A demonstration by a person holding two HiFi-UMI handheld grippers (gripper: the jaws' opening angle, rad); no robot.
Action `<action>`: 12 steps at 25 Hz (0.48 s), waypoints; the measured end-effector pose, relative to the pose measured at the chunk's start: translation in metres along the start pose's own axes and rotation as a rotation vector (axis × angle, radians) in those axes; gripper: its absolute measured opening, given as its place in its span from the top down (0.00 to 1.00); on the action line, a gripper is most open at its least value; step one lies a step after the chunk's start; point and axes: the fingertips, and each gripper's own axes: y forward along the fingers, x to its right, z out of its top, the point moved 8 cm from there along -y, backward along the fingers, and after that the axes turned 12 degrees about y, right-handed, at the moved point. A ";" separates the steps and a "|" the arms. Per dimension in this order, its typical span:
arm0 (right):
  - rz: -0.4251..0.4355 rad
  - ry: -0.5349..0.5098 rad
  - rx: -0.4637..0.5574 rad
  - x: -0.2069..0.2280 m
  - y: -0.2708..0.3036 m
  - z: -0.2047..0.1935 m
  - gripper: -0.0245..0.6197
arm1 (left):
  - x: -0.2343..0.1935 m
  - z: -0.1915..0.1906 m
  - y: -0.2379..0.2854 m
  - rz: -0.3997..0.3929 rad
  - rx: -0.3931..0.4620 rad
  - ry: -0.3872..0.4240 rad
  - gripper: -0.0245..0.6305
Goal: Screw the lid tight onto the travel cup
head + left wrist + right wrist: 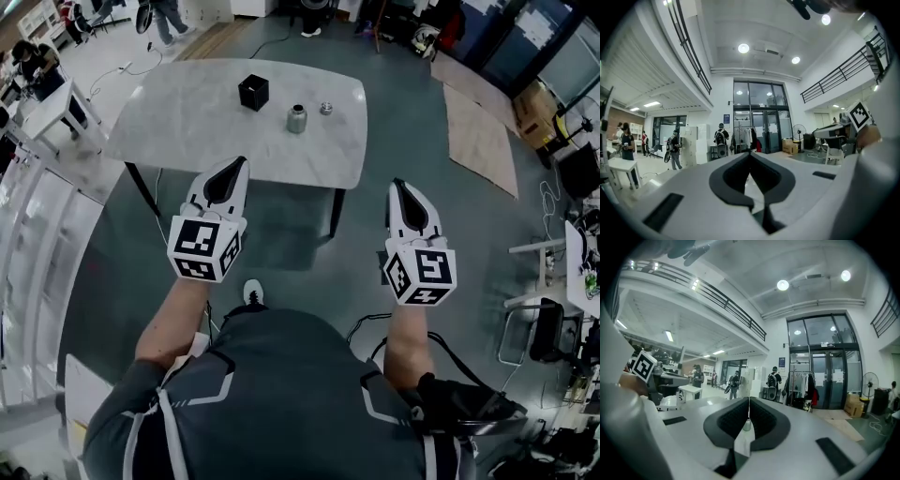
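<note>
In the head view, a steel travel cup [297, 119] stands upright on the white marble table [187, 131], with its small round lid [325, 109] lying just to its right. Both grippers hang in the air short of the table's near edge, pointing level toward it. My left gripper [242, 162] is shut and empty, as is my right gripper [397, 184]. The left gripper view shows its jaws [750, 153] pressed together. The right gripper view shows closed jaws [749, 399] too, and the cup [747, 425] peeks through the slot beneath the tips.
A black box [253, 92] sits on the table left of the cup. A flat wooden panel [478, 131] lies on the floor to the right. Desks with equipment [577, 272] crowd the right side. People stand far off near the glass doors [721, 138].
</note>
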 end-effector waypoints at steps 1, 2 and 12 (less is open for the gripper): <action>-0.003 -0.003 -0.002 -0.003 0.011 0.001 0.92 | -0.009 -0.002 0.007 -0.007 0.000 -0.002 0.95; -0.005 -0.006 -0.004 -0.007 0.021 0.003 0.92 | -0.018 -0.004 0.013 -0.012 0.002 -0.003 0.95; -0.049 -0.024 -0.047 -0.043 0.118 0.006 0.92 | -0.102 -0.033 0.058 -0.069 0.015 -0.035 0.95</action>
